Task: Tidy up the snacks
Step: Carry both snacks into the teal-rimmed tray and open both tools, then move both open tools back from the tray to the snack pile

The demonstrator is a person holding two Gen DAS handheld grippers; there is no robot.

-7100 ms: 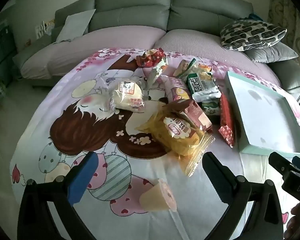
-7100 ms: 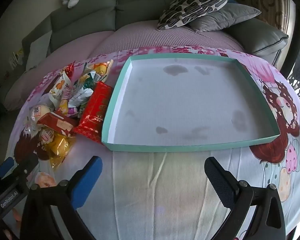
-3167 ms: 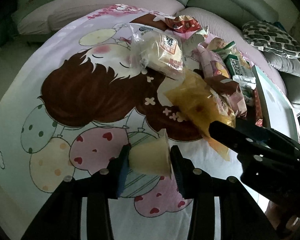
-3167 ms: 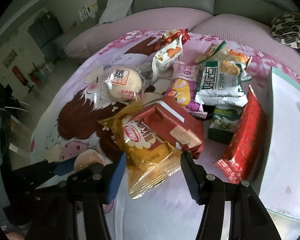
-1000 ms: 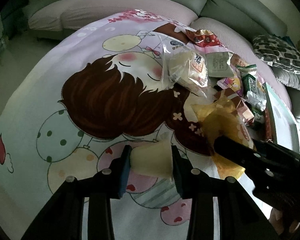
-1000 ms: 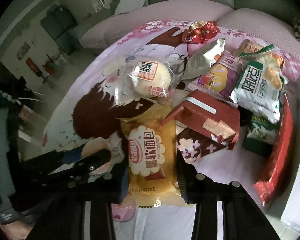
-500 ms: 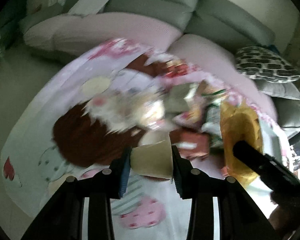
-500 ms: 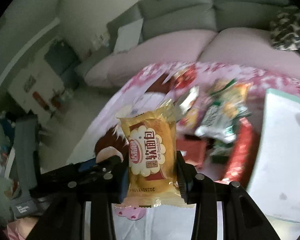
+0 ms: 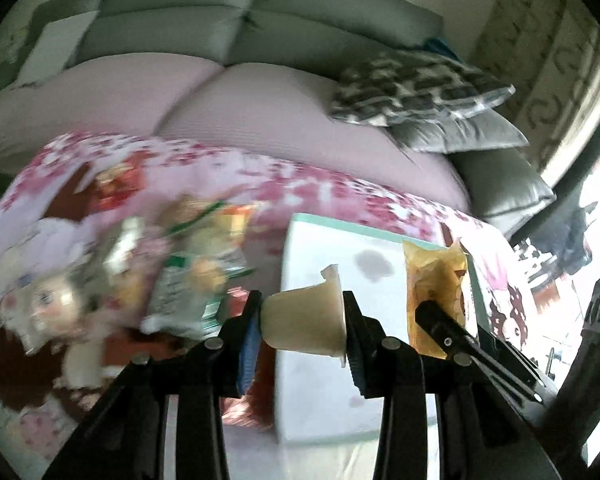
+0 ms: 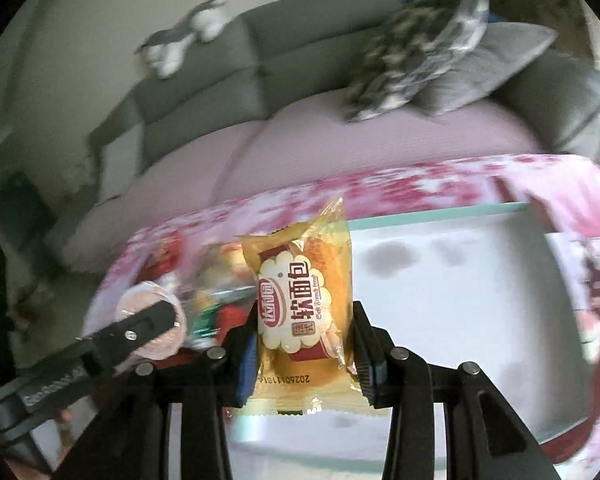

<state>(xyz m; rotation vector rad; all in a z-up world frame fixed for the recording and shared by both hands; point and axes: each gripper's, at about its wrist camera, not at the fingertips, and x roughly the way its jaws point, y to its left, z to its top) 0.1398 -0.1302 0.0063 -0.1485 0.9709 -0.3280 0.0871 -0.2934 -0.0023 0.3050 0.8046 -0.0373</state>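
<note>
Left claw pinching a jelly cup by its sides, cup lying sideways between the pads, carried above the near part of the tray. Right claw clamped on a bread pack, pack standing upright in the jaws, also hanging above the tray. Tray lying on the table, with nothing visible inside but grey marks. Pile of snacks left of it, blurred.

Possible trouble: cup slick and tapered, likely to squirt out of the pads if the swing jolts or the squeeze eases early. Pack soft and held low on its body, so liable to sag, twist or get crushed. Two claws close together over one tray, so a risk of knocking each other, or of one snack landing on top of the other. Released too high, cup may roll to the rim or out.

Against a second ago: both snacks lifted clear of the table and swung from the pile across to the tray. Same grip on each, no slip seen. Background much more blurred than before.
</note>
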